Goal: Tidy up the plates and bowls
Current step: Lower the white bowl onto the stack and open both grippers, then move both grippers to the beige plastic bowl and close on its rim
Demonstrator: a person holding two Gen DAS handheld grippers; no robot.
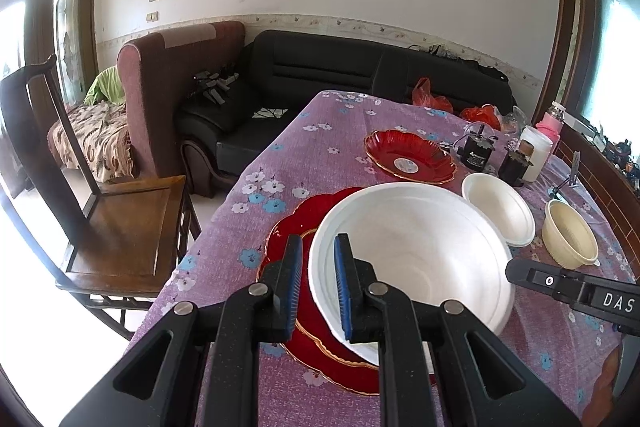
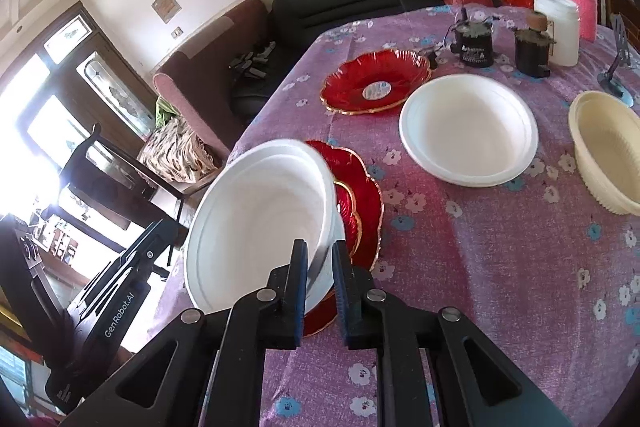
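Large white bowl (image 1: 416, 255) lifted and tilted over the red plates (image 2: 360, 203) near the table's left edge. Left gripper (image 1: 320, 287) pinched narrow on its near-left rim, right gripper (image 2: 320, 283) likewise on the opposite rim, probably to steady it for stacking. Further in: second white bowl (image 2: 468, 131), cream bowl (image 2: 604, 155), another red plate (image 2: 376, 81). Dark jars (image 2: 474, 45) at the far edge, well clear.
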